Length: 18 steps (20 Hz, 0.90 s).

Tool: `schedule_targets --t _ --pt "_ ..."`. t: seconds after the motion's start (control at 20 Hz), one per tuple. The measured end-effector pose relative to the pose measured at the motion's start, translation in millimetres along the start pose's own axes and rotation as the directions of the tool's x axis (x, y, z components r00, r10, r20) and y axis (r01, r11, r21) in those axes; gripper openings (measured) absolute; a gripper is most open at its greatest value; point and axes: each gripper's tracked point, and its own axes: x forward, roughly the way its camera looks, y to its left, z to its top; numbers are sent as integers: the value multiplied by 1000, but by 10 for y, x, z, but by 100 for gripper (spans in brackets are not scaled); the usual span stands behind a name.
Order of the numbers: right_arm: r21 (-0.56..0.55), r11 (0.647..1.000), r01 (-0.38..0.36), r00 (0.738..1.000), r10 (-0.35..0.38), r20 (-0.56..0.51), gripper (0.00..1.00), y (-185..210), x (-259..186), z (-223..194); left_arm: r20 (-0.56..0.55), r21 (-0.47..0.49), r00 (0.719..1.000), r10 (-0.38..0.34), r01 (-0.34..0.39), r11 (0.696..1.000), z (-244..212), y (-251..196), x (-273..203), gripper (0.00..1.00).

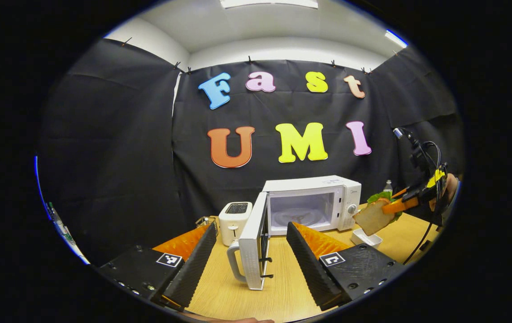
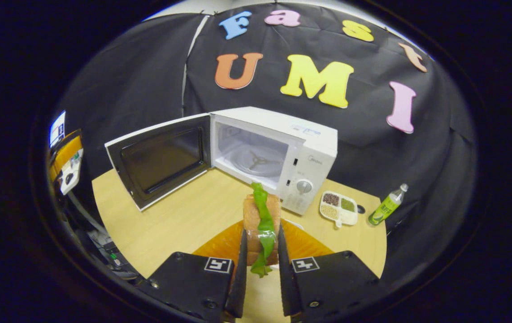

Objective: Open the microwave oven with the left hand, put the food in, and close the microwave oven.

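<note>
In the left gripper view my left tongs (image 1: pixel 251 251) hang released just behind the swung-out door (image 1: pixel 253 242), leaving the microwave (image 1: pixel 312 204) at the desk's (image 1: pixel 283 296) back edge open, while farther right my right tongs (image 1: pixel 401 202) carry the sandwich (image 1: pixel 375 215) above the desk. In the right gripper view my right tongs (image 2: pixel 260 258) are clenched on the sandwich (image 2: pixel 261 220), held upright on edge and aimed at the cavity (image 2: pixel 253 157), ready, I judge, to go in.
</note>
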Motion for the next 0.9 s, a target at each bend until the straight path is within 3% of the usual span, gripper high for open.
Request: schedule_targets --t 0.1,0.15,0.3,0.65,0.9 --pt "-48 999 20 1000 -18 24 35 146 100 74 6 -20 1000 -11 11 1000 6 -35 1 91" --pt "-53 998 23 999 -22 35 35 225 171 109 3 -29 1000 -26 26 999 -15 -89 -5 95" --pt "-41 999 25 998 -23 60 35 440 398 245 -9 -40 1000 -20 20 999 -54 -76 -6 95" --pt "60 997 56 985 -65 162 35 734 1042 698 -8 -97 1000 17 -18 995 135 5 52 95" --pt "144 986 89 973 -117 201 35 682 1556 947 26 -120 999 20 -17 993 334 -10 90 96"
